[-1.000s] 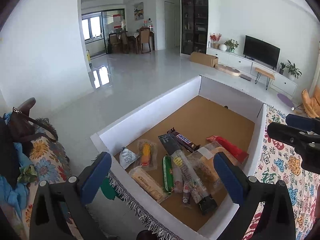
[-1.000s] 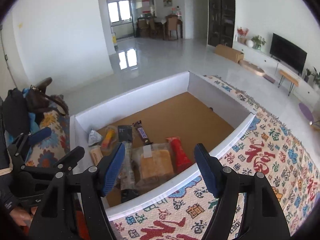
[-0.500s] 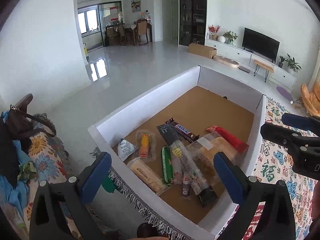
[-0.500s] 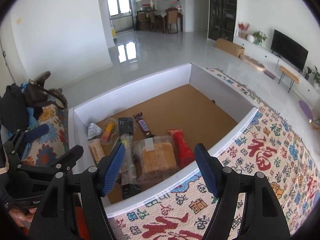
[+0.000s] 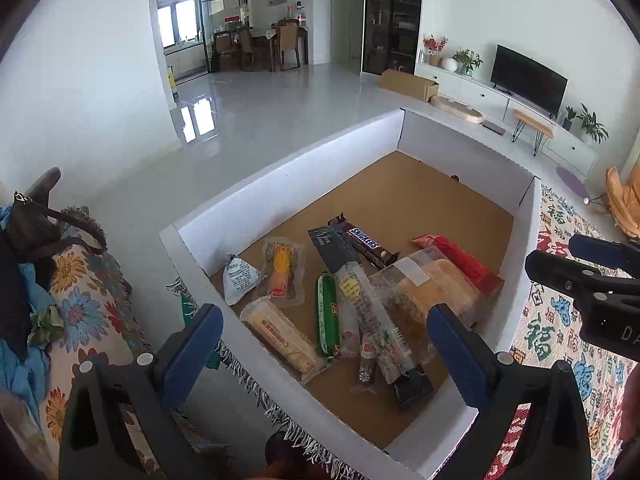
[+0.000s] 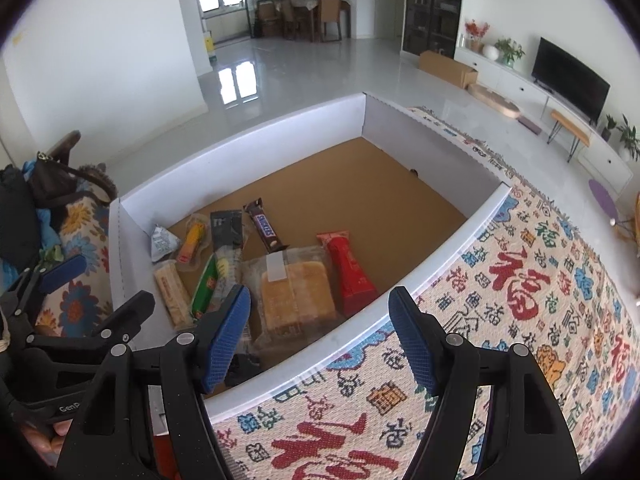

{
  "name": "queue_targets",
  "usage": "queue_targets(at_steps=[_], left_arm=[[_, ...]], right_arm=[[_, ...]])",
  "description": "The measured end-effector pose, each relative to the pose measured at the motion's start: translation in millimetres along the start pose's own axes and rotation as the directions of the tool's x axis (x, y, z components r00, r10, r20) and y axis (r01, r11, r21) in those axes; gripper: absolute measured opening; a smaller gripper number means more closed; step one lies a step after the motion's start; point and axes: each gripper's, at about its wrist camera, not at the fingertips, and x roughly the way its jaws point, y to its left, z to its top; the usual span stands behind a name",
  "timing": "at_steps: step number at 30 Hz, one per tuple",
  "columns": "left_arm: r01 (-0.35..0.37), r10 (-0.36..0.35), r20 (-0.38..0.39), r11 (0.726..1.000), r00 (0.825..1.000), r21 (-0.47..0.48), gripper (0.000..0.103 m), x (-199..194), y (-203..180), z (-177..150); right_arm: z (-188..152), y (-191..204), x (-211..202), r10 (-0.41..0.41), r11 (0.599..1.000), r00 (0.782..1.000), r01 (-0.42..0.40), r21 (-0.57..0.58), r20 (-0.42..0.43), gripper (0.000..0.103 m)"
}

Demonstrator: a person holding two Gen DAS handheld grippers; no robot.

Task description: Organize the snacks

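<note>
The fingers of the left gripper and of the right gripper are released, grasping nothing, above the near wall of the white box. The snacks lie inside the box, in its near-left part; the Snickers bar is farthest.

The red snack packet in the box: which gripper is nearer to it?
Right. The right gripper hovers open just over the box wall beside the red snack packet. The left gripper hovers open farther away, over the box's other end.
</note>
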Motion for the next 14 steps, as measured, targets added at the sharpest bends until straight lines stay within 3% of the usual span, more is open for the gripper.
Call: queue_targets(at_steps=[14], left_arm=[[0.011, -0.010, 0.034, 1.000, 0.999, -0.029, 0.103, -11, -1, 3]], right_arm=[[0, 1, 5, 0.007, 1.000, 1.000, -0.008, 0.016, 0.006, 0.075]])
